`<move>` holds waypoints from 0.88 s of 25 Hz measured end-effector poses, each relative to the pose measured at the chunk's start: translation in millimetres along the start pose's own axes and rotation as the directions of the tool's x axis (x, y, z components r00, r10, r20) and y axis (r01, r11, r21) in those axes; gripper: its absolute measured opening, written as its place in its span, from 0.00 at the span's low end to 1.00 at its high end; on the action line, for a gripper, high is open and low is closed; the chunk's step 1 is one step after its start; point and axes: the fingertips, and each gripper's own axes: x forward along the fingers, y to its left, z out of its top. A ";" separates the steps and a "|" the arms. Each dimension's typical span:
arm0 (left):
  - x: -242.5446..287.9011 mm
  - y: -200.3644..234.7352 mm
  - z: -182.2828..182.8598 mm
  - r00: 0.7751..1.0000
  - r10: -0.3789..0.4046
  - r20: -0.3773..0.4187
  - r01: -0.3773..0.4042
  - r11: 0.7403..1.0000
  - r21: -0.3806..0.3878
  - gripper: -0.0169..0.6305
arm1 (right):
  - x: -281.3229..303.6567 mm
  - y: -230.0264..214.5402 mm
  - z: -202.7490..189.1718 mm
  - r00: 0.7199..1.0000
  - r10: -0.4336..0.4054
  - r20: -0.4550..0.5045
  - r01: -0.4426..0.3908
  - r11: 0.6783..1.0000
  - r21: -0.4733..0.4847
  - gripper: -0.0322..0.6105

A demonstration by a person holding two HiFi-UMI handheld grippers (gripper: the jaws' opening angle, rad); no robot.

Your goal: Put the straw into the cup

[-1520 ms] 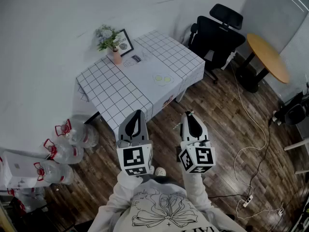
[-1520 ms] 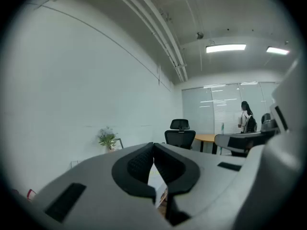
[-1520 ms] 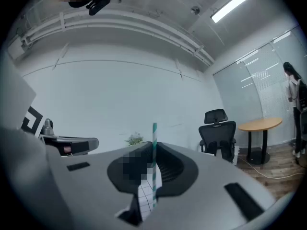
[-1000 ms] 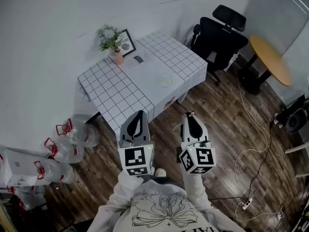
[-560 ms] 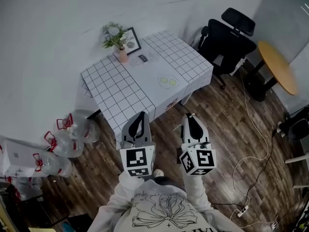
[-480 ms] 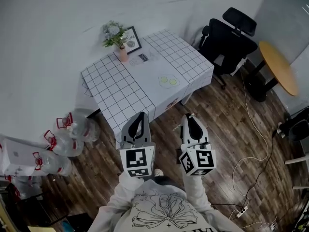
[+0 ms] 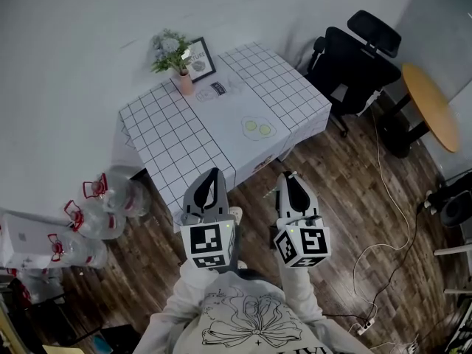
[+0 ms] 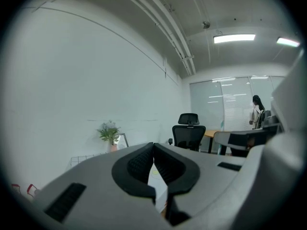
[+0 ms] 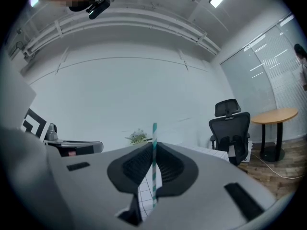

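My right gripper (image 7: 285,177) is shut on a thin green-and-white striped straw (image 9: 154,166), which stands upright between its pads and sticks out above them. The left gripper (image 7: 212,174) is shut with nothing in it; its jaws meet in the left gripper view (image 8: 153,145). Both are held side by side over the wooden floor, short of the table (image 7: 169,135) with the checked cloth. On the table lie a pale mat with two yellow-green round things (image 7: 257,127) and a small dark item (image 7: 218,88). I cannot make out a cup for certain.
A potted plant (image 7: 170,53) and a picture frame (image 7: 198,59) stand at the table's far edge by the wall. A black office chair (image 7: 355,56) and a round wooden table (image 7: 432,106) are to the right. Water bottles (image 7: 99,212) sit at the left, and a cable (image 7: 383,223) trails on the floor.
The view has shifted a little towards the table, and a shoe tip now shows between the grippers. Both grippers hold the same pose, the straw still in the right one.
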 end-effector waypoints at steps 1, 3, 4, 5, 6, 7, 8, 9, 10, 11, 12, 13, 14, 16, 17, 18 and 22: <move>10.0 2.5 0.0 1.000 -0.001 0.000 0.001 1.000 -0.002 0.03 | 8.9 -3.2 0.3 1.000 -0.001 0.000 0.001 1.000 -0.001 0.09; 31.7 7.6 2.1 1.000 -0.003 -0.001 0.003 1.000 -0.006 0.03 | 29.1 -9.8 1.8 1.000 -0.002 -0.003 0.002 1.000 -0.003 0.09; 42.8 9.9 3.8 1.000 -0.004 -0.002 0.004 1.000 -0.008 0.03 | 39.6 -13.3 3.1 1.000 -0.002 -0.005 0.002 1.000 -0.005 0.09; 54.4 12.0 5.6 1.000 -0.007 -0.002 0.007 1.000 -0.010 0.03 | 50.6 -17.0 5.0 1.000 -0.002 -0.006 0.002 1.000 -0.006 0.09; 66.5 13.9 7.5 1.000 -0.011 -0.004 0.011 1.000 -0.010 0.03 | 62.1 -20.9 7.6 1.000 -0.004 -0.005 0.004 1.000 -0.007 0.09; 79.1 15.8 9.5 1.000 -0.017 -0.007 0.017 1.000 -0.009 0.03 | 74.0 -24.8 10.8 1.000 -0.006 -0.003 0.006 1.000 -0.007 0.09; 92.2 17.9 11.8 1.000 -0.025 -0.010 0.025 1.000 -0.007 0.03 | 86.1 -28.3 14.5 1.000 -0.008 -0.001 0.008 1.000 -0.007 0.09; 105.3 20.4 14.5 0.999 -0.032 -0.012 0.032 0.999 -0.005 0.03 | 98.4 -31.3 18.3 1.000 -0.009 0.000 0.009 1.000 -0.009 0.09; 118.4 23.5 17.6 0.999 -0.038 -0.013 0.038 0.999 -0.004 0.03 | 110.9 -33.8 22.1 1.000 -0.011 0.002 0.011 1.000 -0.012 0.09; 131.4 26.9 20.8 0.999 -0.043 -0.014 0.043 0.999 -0.004 0.03 | 123.4 -35.9 25.9 1.000 -0.011 0.003 0.011 1.000 -0.016 0.09; 144.2 30.4 24.1 0.999 -0.047 -0.013 0.047 0.999 -0.004 0.03 | 135.9 -37.7 29.7 1.000 -0.011 0.005 0.011 1.000 -0.021 0.09; 156.8 33.7 27.2 0.999 -0.050 -0.012 0.050 0.999 -0.005 0.03 | 148.1 -39.6 33.2 1.000 -0.010 0.008 0.011 1.000 -0.025 0.09; 169.3 36.8 30.0 0.998 -0.054 -0.012 0.054 0.999 -0.006 0.03 | 160.2 -41.9 36.1 1.000 -0.010 0.011 0.011 1.000 -0.028 0.09; 192.8 43.5 34.4 0.998 -0.060 -0.012 0.060 0.998 -0.007 0.03 | 183.8 -46.8 40.3 1.000 -0.012 0.013 0.013 0.999 -0.032 0.09; 203.4 47.3 36.0 0.998 -0.062 -0.013 0.062 0.998 -0.007 0.03 | 195.1 -48.6 41.7 1.000 -0.012 0.013 0.013 0.999 -0.033 0.09; 212.9 51.4 37.2 0.998 -0.063 -0.015 0.063 0.998 -0.006 0.03 | 205.8 -50.0 42.7 1.000 -0.012 0.013 0.012 0.999 -0.034 0.09; 244.9 69.4 37.9 0.998 -0.056 -0.029 0.056 0.998 -0.008 0.03 | 244.0 -52.9 43.2 1.000 -0.005 0.007 0.005 0.999 -0.031 0.09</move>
